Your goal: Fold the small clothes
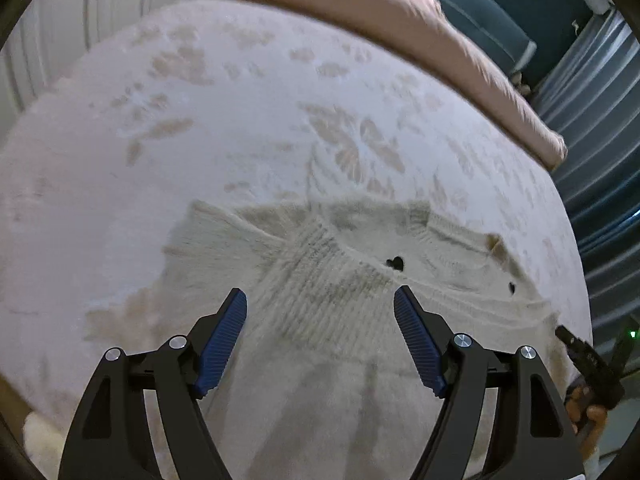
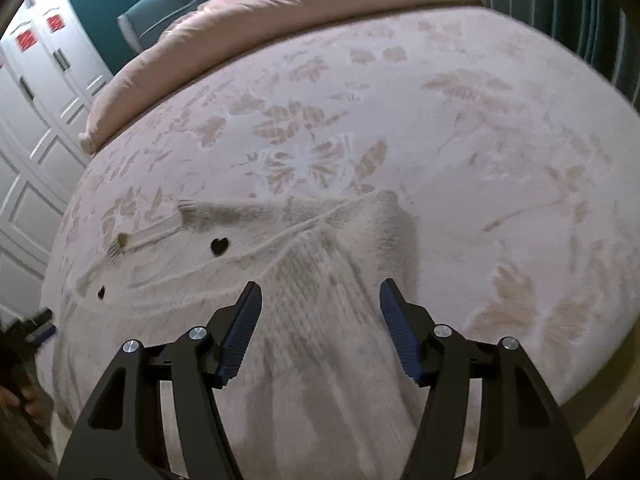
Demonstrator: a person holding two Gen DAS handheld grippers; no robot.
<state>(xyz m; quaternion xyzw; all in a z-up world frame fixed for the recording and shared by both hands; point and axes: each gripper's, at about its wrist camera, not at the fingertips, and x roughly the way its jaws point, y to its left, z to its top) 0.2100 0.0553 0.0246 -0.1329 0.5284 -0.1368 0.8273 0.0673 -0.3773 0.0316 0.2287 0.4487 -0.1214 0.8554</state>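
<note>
Broadly, a bed with a pale, leaf-patterned cover fills both views, and a pink rolled duvet lies along its far edge. Dark teal panelling stands behind the duvet, and white panelled doors show at the far left of the right wrist view.

A small cream knitted sweater lies spread flat on the near part of the bed, neckline towards the far side, with a dark heart-shaped mark on its front.

The left gripper hovers over the sweater body, its blue-padded fingers spread wide with nothing pinched between them. The right gripper is likewise over the knit, fingers spread and holding nothing.
</note>
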